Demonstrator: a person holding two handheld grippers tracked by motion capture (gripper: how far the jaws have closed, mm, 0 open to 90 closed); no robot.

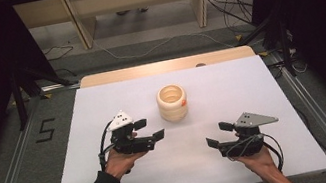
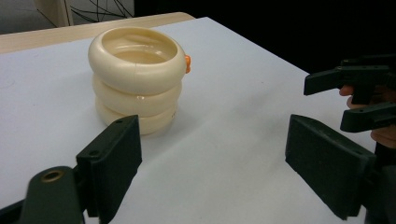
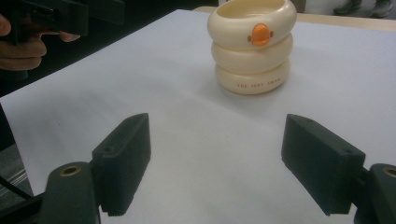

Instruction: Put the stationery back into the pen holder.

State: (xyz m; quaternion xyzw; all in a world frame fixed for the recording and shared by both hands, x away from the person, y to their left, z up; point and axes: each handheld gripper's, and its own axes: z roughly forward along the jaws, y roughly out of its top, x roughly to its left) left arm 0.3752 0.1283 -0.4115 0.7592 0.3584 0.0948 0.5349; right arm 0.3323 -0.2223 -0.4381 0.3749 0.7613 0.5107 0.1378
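Cup [image 1: 172, 102] upright on counter [image 1: 231, 89], ahead of left hand-held gripper [image 1: 149, 129], up-left of right hand-held gripper [image 1: 218, 133]. Both spread wide, empty. Approach level, centre jaws around middle ring, close gently, avoid tipping.

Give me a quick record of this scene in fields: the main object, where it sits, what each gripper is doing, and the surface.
object: cream ribbed cup, three stacked ring shapes, open top, small orange mark on one side
position: upright on the white table, toward the far middle
left gripper: jaws open, nothing between them, apart from the cup, near its left side
right gripper: jaws open, empty, farther from the cup
contact: neither gripper touches the cup
surroundings: cables on the floor beyond the table
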